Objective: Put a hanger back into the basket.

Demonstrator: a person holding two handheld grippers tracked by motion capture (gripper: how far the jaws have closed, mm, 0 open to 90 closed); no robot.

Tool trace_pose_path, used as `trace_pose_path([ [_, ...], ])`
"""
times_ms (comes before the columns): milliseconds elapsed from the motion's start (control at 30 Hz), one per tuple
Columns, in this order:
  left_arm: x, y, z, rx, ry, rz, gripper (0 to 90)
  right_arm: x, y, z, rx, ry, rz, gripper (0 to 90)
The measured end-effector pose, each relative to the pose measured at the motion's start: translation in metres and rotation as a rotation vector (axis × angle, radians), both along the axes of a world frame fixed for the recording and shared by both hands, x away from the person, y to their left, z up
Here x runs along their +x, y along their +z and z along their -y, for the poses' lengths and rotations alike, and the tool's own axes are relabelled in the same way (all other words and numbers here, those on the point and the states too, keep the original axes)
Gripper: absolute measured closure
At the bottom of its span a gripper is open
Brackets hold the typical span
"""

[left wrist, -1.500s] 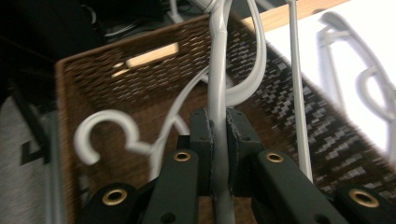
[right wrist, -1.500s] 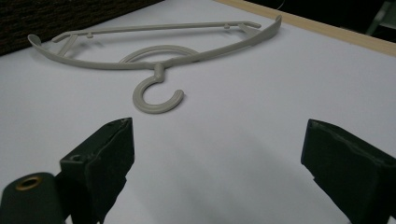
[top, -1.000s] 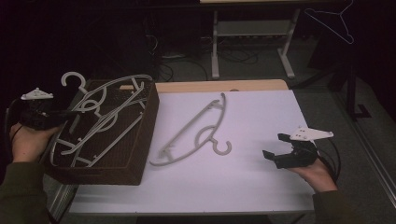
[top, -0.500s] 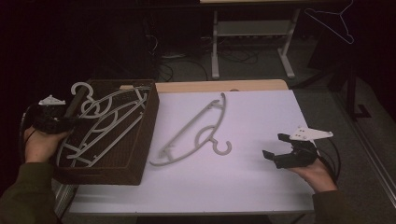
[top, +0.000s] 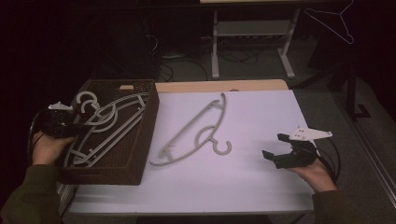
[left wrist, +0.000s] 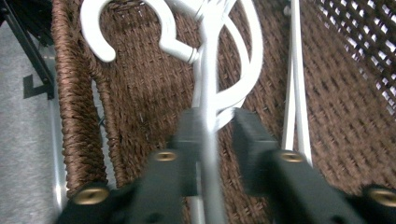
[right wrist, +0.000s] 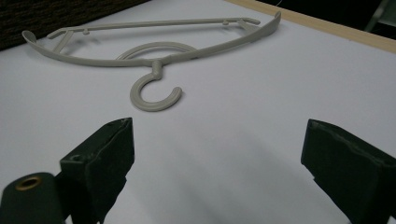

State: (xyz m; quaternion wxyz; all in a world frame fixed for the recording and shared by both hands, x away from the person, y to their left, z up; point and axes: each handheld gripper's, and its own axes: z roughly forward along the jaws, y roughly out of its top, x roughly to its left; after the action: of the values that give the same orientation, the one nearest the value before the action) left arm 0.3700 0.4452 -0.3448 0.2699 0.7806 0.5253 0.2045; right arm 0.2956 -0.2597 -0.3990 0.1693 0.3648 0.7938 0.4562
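Left claw (left wrist: 210,135), jaws just opening around the hanger (left wrist: 212,70) in the basket (top: 140,140), should spread fully before lifting out; right claw (top: 280,156) spread.

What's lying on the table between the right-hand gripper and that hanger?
Nothing: bare white table separates the open right gripper from the hanger, seen in the right gripper view.
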Motion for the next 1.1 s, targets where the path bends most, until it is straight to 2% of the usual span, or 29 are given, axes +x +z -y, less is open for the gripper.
trace_pose_path([
  [133, -0.002, 0.006, -0.001, -0.034, 0.006, 0.041, 55.4, 0.0, 0.0, 0.0, 0.0, 0.002, 0.003, 9.1],
  [200, -0.004, 0.01, 0.002, -0.055, -0.006, 0.056, 49.6, 0.0, 0.0, 0.0, 0.001, 0.003, 0.003, 9.2],
  [367, -0.006, 0.02, 0.017, -0.116, -0.057, 0.108, 40.0, 0.0, 0.001, -0.004, -0.001, 0.006, 0.0, 9.2],
  [467, -0.006, 0.026, 0.035, -0.146, -0.107, 0.117, 34.6, 0.0, 0.002, -0.006, -0.002, 0.013, 0.001, 9.2],
  [633, -0.006, 0.036, 0.064, -0.173, -0.192, 0.141, 29.0, -0.001, 0.002, -0.006, 0.0, 0.014, 0.001, 9.2],
  [867, -0.005, 0.043, 0.102, -0.233, -0.269, 0.18, 26.3, -0.001, 0.002, -0.005, 0.003, 0.014, 0.008, 9.2],
  [1100, -0.006, 0.048, 0.14, -0.268, -0.352, 0.201, 26.9, 0.0, 0.003, -0.004, 0.006, 0.014, 0.006, 9.1],
])
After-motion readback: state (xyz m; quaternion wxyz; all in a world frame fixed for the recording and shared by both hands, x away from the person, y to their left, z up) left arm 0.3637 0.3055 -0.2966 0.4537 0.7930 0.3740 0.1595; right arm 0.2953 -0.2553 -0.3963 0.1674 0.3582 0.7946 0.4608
